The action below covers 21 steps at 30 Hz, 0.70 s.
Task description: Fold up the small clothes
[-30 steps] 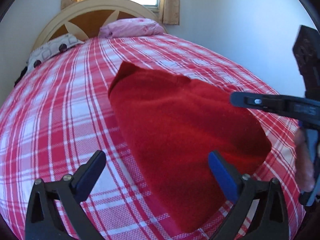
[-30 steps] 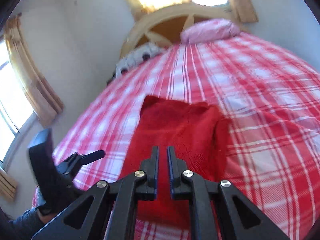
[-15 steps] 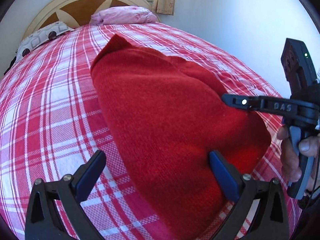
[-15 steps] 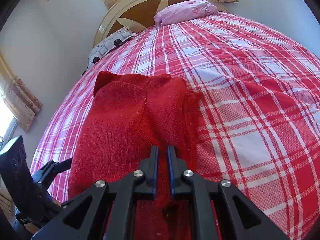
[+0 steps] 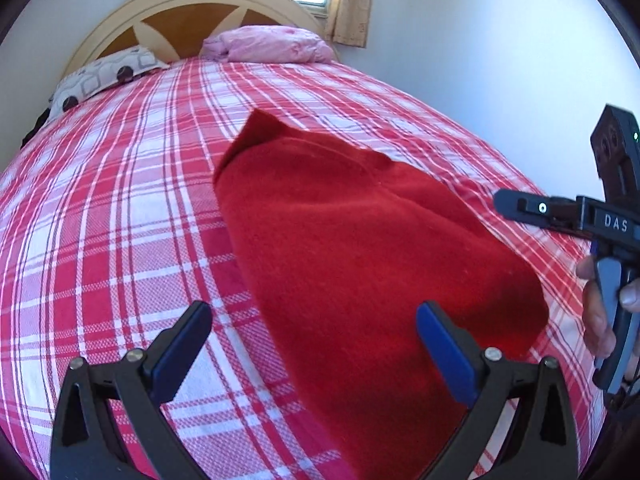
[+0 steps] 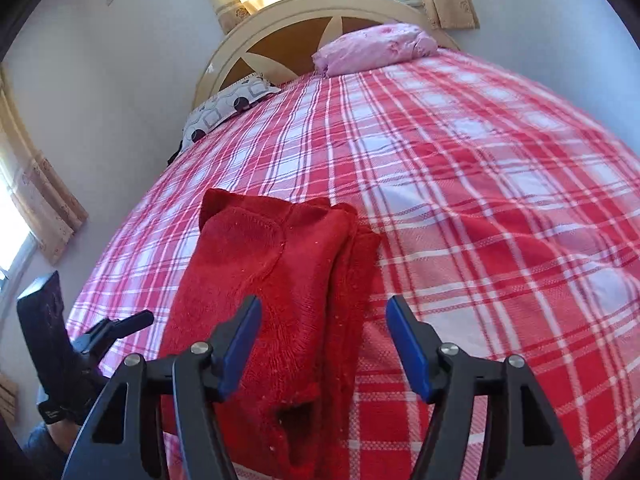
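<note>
A red knitted garment [image 5: 360, 264] lies folded lengthwise on the red-and-white checked bed [image 5: 120, 208], its near end at the bed's front edge. In the right wrist view the red garment [image 6: 280, 280] shows its layered right edge. My left gripper [image 5: 314, 338] is open and empty, held above the garment's left near edge. My right gripper [image 6: 324, 340] is open and empty, above the garment's near right edge. The right gripper also shows in the left wrist view [image 5: 560, 212], and the left gripper in the right wrist view [image 6: 120, 328].
A pink pillow [image 5: 272, 44] and a patterned pillow [image 5: 104, 76] lie at the cream headboard [image 5: 192, 4]. A white wall [image 5: 480, 60] runs along the bed's right side. Curtained windows stand behind the headboard and on the left wall [image 6: 36, 200].
My right gripper was shut on the garment's near end and has opened, letting it go. Both grippers have drawn back and up from the garment, which now lies still.
</note>
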Each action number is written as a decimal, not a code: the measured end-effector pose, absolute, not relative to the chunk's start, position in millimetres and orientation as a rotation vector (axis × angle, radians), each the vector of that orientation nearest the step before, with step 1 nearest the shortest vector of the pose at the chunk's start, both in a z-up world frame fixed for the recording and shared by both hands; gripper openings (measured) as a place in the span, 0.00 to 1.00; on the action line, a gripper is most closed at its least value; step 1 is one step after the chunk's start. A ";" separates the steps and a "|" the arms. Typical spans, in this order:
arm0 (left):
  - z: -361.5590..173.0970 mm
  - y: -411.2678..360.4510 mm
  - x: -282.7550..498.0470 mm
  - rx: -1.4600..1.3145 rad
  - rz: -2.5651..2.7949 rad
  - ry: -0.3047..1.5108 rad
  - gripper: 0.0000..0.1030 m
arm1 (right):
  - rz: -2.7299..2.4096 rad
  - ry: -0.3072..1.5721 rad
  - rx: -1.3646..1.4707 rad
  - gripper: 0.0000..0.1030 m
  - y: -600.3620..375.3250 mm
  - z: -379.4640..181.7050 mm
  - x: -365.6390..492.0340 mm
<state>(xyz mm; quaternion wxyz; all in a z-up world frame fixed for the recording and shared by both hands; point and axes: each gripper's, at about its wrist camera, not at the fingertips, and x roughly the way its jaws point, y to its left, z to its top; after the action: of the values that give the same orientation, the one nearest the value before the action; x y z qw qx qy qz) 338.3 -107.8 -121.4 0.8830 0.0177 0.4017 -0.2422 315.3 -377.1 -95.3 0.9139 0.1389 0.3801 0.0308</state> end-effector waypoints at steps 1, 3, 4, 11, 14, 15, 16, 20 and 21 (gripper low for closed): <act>-122.3 -106.3 341.5 0.021 -0.503 0.841 1.00 | 0.069 0.789 0.299 0.64 -378.0 -97.1 318.1; -126.2 -104.3 350.5 -0.014 -0.502 0.861 1.00 | 0.083 0.807 0.327 0.64 -380.7 -101.6 327.6; -129.1 -104.7 354.8 -0.025 -0.506 0.872 1.00 | 0.086 0.819 0.337 0.64 -381.5 -105.4 334.1; -153.1 -113.8 370.0 -0.076 -0.566 0.938 1.00 | 0.102 0.939 0.411 0.64 -391.1 -145.5 362.2; -161.9 -111.4 374.2 -0.131 -0.594 0.955 1.00 | 0.135 0.940 0.503 0.64 -405.8 -161.7 362.3; -163.4 -112.0 374.9 -0.139 -0.598 0.955 1.00 | 0.149 0.933 0.526 0.63 -409.0 -164.4 361.8; -162.5 -113.7 374.3 -0.132 -0.598 0.953 1.00 | 0.162 0.930 0.541 0.63 -411.7 -166.9 361.8; -160.4 -124.0 371.3 -0.088 -0.588 0.932 1.00 | 0.173 0.929 0.500 0.55 -405.2 -166.2 364.6; -160.4 -124.8 371.6 -0.089 -0.588 0.932 1.00 | 0.190 0.930 0.479 0.50 -401.5 -165.4 366.5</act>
<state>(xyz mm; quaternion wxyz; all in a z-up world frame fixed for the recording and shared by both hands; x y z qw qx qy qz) 371.6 -124.8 -160.4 0.8510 -0.0421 0.4427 -0.2792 366.5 -401.5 -165.4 0.8621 0.2285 0.4432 0.0905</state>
